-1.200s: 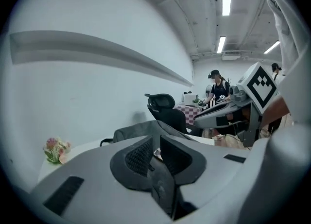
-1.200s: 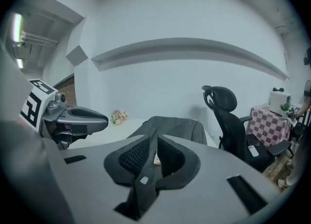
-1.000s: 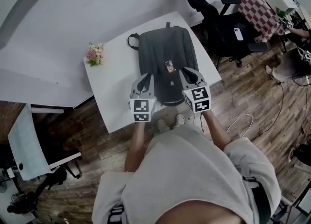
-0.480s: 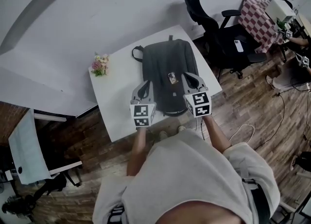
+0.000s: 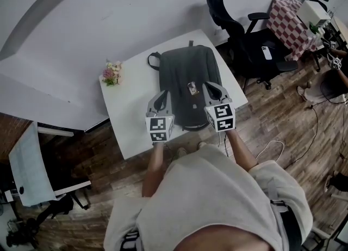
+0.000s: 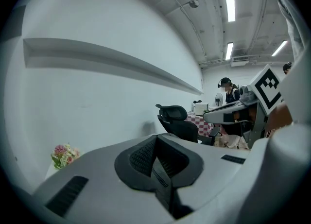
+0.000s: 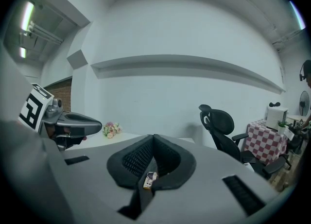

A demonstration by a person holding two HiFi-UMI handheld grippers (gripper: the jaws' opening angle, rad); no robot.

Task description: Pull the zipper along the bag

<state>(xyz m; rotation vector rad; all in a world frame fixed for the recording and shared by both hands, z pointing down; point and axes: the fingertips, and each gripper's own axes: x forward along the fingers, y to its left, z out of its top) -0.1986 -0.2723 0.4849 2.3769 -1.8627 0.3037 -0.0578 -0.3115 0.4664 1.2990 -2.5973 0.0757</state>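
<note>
A dark grey backpack (image 5: 187,73) lies flat on the white table (image 5: 125,111), with a small light tag (image 5: 192,87) on its near half. My left gripper (image 5: 161,93) hovers over the bag's near left edge, its jaws shut with nothing between them (image 6: 156,138). To the right of the tag, my right gripper (image 5: 209,85) hangs over the bag's near right part. Its jaws are also shut (image 7: 153,138). The tag (image 7: 149,178) shows through the slit below the right gripper's pads, not held. No zipper pull can be made out.
A small bunch of pink flowers (image 5: 111,73) stands at the table's far left corner. A black office chair (image 5: 239,26) is close to the table's right side, with a checked-cloth table (image 5: 288,10) beyond it. A white cable (image 5: 272,135) lies on the wooden floor.
The head view has shifted a little, so the table sits slightly further right. Both grippers stay over the bag's near end, almost still over the last half second.
</note>
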